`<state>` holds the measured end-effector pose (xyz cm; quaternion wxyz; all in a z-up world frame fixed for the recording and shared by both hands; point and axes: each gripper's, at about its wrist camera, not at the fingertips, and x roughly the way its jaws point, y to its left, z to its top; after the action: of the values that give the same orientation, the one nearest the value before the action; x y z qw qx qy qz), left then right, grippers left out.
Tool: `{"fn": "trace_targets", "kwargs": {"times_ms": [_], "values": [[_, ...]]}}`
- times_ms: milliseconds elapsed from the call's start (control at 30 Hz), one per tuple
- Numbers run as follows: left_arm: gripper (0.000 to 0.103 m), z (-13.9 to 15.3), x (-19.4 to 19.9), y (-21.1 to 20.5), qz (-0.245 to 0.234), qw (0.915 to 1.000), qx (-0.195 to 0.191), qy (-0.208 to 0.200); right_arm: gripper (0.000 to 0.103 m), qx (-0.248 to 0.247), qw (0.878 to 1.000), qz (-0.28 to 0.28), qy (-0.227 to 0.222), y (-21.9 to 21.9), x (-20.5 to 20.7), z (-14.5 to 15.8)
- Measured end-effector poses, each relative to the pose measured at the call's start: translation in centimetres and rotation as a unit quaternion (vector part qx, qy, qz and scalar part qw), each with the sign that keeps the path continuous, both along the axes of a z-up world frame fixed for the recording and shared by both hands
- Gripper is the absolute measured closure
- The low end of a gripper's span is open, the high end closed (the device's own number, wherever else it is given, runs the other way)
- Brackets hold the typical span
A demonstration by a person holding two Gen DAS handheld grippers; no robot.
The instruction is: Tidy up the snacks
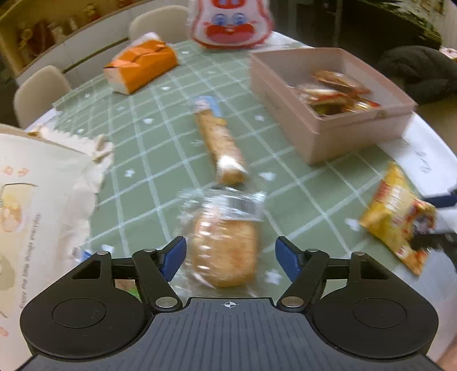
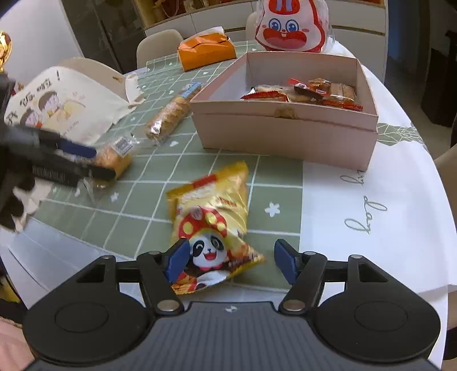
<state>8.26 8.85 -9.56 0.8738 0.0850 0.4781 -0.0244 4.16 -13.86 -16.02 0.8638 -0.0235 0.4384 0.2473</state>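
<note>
- Two grippers over a round table (image 2: 385, 177), both spread wide and gripping nothing.
- Left gripper (image 1: 230, 258): blue pads (image 1: 174, 258) either side of a clear-wrapped bread roll (image 1: 225, 245), not pressing it; roll flat on the green checked cloth (image 1: 160, 114).
- Right gripper (image 2: 232, 261): yellow panda snack bag (image 2: 211, 225) between the fingers, clear gap on the right, left pad at the bag's edge.
- Long biscuit sleeve (image 2: 171, 112) lying between the roll and the pink box (image 2: 285, 134), open cloth around it.
- Box near the table's right rim, several wrapped snacks (image 2: 311, 92) inside, the near half bare.
- Cloth bag (image 1: 42, 214) crowding the left edge, printed "Enjoy the little things everyday".
- White cloth (image 2: 380, 256) lettered in script, only partly readable.
- Orange tissue pack (image 2: 205, 51) and rabbit-face bag (image 2: 291, 27) at the far side.
</note>
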Motion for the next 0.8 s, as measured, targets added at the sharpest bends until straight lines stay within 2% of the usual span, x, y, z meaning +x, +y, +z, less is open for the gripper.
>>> {"fn": "trace_targets", "kwargs": {"times_ms": [67, 133, 233, 433, 633, 800], "values": [[0.027, -0.2, 0.7, 0.9, 0.024, 0.9997, -0.006, 0.005, 0.034, 0.003, 1.000, -0.004, -0.004, -0.1, -0.2, -0.1], [0.027, -0.4, 1.3, 1.9, 0.048, 0.9983, -0.030, 0.014, 0.034, 0.001, 1.000, -0.004, -0.002, -0.1, -0.2, 0.0], [0.027, -1.1, 2.1, 2.6, 0.059, 0.9959, -0.061, 0.029, 0.030, 0.002, 1.000, -0.002, 0.003, -0.1, -0.1, 0.0], [0.028, -1.9, 2.6, 3.0, 0.092, 0.9912, -0.088, 0.036, 0.022, -0.006, 1.000, -0.007, 0.011, 0.7, 0.0, 0.0], [0.036, -1.5, 1.4, 2.5, 0.096, 0.9877, -0.118, 0.036, 0.016, -0.004, 1.000, -0.022, 0.015, 1.2, 0.0, 0.0], [0.041, -0.8, -0.7, 0.0, 0.073, 0.9879, -0.128, 0.049, 0.012, 0.005, 0.999, -0.031, 0.016, 1.2, -0.1, -0.1]]}}
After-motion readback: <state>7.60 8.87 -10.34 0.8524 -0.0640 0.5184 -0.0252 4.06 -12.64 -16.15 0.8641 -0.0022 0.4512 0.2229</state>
